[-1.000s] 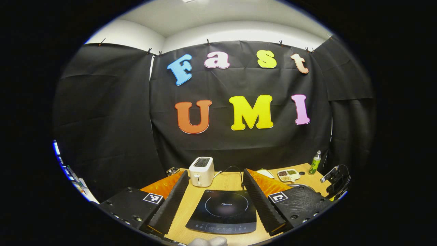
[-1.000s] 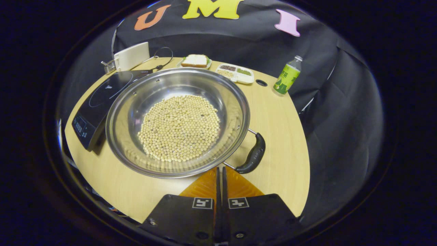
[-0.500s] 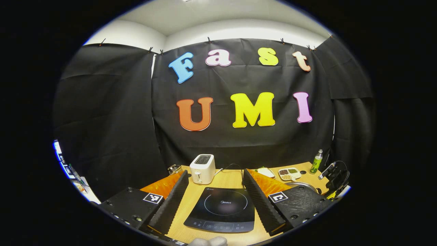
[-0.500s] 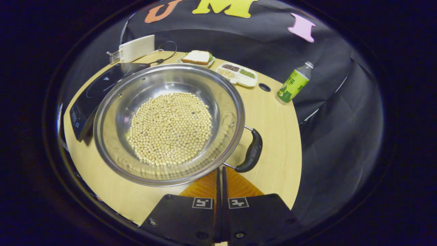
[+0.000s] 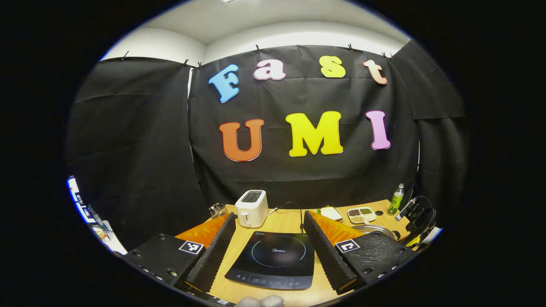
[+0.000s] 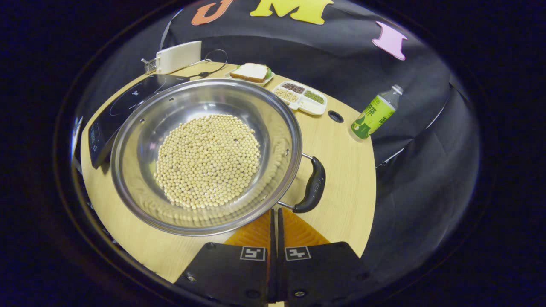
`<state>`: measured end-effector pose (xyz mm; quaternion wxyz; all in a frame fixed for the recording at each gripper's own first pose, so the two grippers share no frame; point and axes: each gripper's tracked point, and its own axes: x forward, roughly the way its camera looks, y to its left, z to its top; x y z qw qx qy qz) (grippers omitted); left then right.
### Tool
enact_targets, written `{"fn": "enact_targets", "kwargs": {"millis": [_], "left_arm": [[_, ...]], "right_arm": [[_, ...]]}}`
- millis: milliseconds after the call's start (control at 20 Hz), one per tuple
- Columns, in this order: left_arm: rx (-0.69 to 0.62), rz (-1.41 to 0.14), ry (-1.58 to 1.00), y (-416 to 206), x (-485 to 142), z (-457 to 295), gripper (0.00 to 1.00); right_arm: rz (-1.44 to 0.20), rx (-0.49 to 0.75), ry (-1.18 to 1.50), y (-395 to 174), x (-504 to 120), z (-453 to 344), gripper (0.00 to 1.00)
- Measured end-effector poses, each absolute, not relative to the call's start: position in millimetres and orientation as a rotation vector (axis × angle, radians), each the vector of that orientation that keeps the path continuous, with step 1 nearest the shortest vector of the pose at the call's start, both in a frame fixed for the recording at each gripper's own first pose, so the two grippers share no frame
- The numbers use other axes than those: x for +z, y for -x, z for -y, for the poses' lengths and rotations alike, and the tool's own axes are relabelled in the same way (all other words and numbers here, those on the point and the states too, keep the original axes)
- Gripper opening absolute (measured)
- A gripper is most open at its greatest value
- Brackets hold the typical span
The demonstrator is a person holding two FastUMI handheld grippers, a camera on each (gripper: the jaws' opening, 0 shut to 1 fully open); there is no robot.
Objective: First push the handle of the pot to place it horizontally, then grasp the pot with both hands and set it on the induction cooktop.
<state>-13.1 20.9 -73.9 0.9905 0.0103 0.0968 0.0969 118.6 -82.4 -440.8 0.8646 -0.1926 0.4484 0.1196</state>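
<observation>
A wide steel pot (image 6: pixel 273 128) holding soybeans (image 6: pixel 207 160) sits on the wooden table in the right gripper view. Its black handle (image 6: pixel 313 185) sticks out on the pot's right side. My right gripper (image 6: pixel 275 212) is shut, with its tips at the pot's near rim beside the handle's lower end. The black induction cooktop (image 6: pixel 123 106) lies left of the pot. In the left gripper view the cooktop (image 5: pixel 273 260) lies between the fingers of my open left gripper (image 5: pixel 269 215), which hangs above the table holding nothing. The pot's rim (image 5: pixel 375 228) peeks out at the right.
A white toaster (image 5: pixel 251 208) stands behind the cooktop, its cord trailing right. A sandwich plate (image 6: pixel 251 72), a divided tray of grains (image 6: pixel 303 96) and a green bottle (image 6: pixel 373 113) stand along the far edge. The table edge curves close to the handle's right.
In the right gripper view the pot has shifted left and the handle has swung to a steeper angle, the shut tips staying at its lower end. The left gripper view has drifted slightly.
</observation>
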Motion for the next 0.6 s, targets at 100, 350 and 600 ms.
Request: {"fn": "enact_targets", "kwargs": {"millis": [100, 350, 600], "left_arm": [[0.19, -0.194, -0.013, 9, -78, -15, 0.96], [0.137, -0.207, 0.012, -11, -96, 6, 0.96], [0.055, -0.239, 0.047, -41, -125, 37, 0.97]], "right_arm": [[-0.911, 0.234, 0.36, -116, -436, 86, 0.02], [-0.833, 0.216, 0.295, -94, -411, 95, 0.38], [-0.744, 0.127, 0.215, -93, -374, 118, 0.81]]}}
